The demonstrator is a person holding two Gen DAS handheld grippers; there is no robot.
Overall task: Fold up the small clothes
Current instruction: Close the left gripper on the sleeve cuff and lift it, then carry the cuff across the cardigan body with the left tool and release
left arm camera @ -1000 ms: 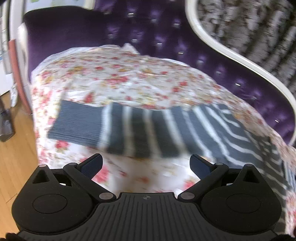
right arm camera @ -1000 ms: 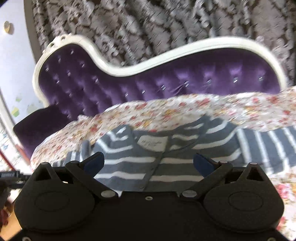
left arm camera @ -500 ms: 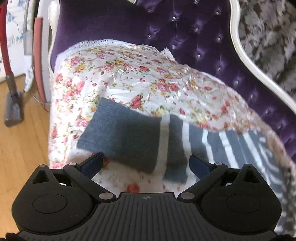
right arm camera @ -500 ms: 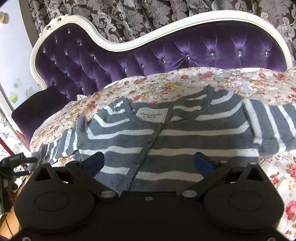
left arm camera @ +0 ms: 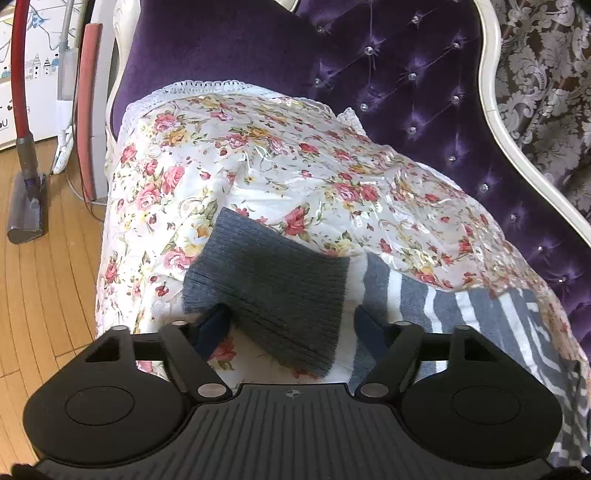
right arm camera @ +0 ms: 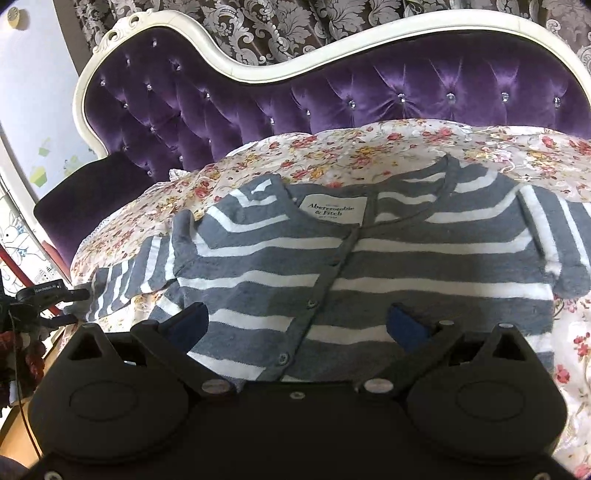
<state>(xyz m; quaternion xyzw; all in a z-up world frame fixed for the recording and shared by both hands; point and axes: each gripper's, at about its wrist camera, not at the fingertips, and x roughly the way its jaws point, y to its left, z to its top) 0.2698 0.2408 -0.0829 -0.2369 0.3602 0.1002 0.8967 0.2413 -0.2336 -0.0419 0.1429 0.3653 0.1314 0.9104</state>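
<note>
On purple tufted sofa [right arm camera: 369,92], cream carved frame, rhinestone buttons: covered seat with floral sheet [left arm camera: 295,166], lace-edged, glossy and wrinkled. Behind sofa, hung brown-and-silver damask curtain [right arm camera: 258,33]. At left of left wrist view, showed wood plank floor [left arm camera: 48,258], plus red-tubed stick vacuum [left arm camera: 22,147] leaning against white wall with cartoon house decals. Lay flat on sheet, front up: grey-and-white striped cardigan [right arm camera: 369,266], buttoned, neck label reading "Abercrombie & Fitch" toward sofa back. Stretched out toward sofa's left end: one sleeve, ending in plain grey ribbed cuff [left arm camera: 273,291]. Hovered low over that cuff: left gripper [left arm camera: 291,325], fingers spread wide, cuff between the blue pads, left pad touching or just beside cuff edge, can't tell which; nothing gripped. Sat over cardigan's lower front near button placket: right gripper [right arm camera: 299,325], fingers also spread wide, holding nothing.
</note>
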